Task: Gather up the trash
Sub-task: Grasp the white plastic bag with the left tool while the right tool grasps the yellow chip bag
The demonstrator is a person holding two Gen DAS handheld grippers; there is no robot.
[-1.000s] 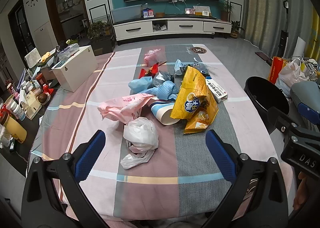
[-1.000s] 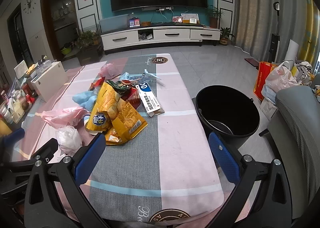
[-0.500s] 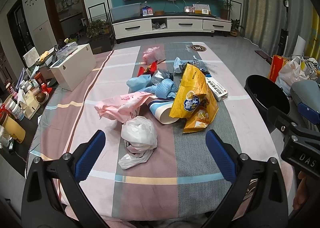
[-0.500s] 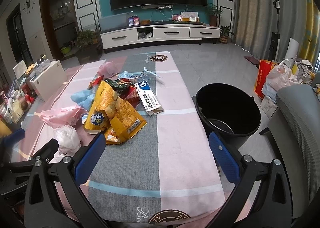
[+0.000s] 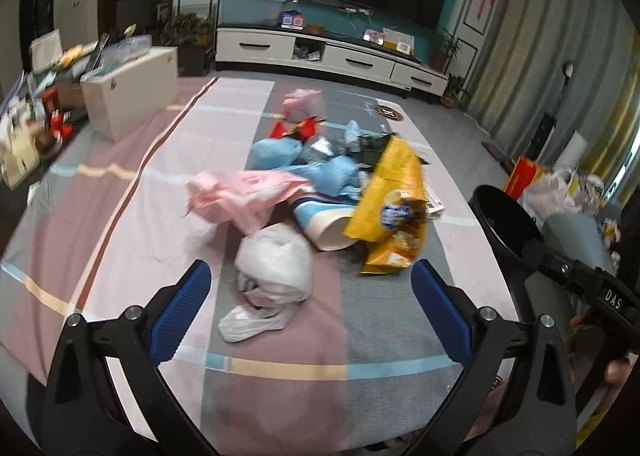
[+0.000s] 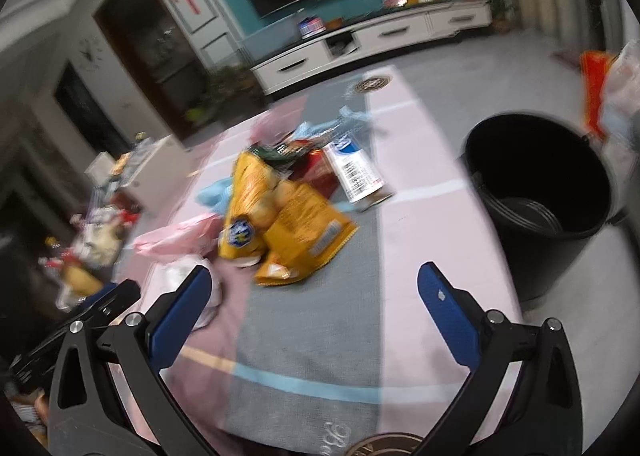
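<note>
Both claws have tipped and swung since half a second ago, the views now blurred and tilted, while the litter lies unmoved. On the left, the left claw [image 5: 308, 292] hangs spread wide and empty above the white bag [image 5: 276, 268], which sits at twelve o'clock between its fingers. On the right, the right claw [image 6: 312, 292] is likewise spread and empty, with the yellow snack bag [image 6: 280, 219] at eleven o'clock and the black bin [image 6: 540, 191] at two o'clock, off the edge of the surface [image 6: 420, 248]. Nothing seems collected yet: the pink bag [image 5: 244, 195], paper cup [image 5: 328, 223] and other wrappers all remain.
</note>
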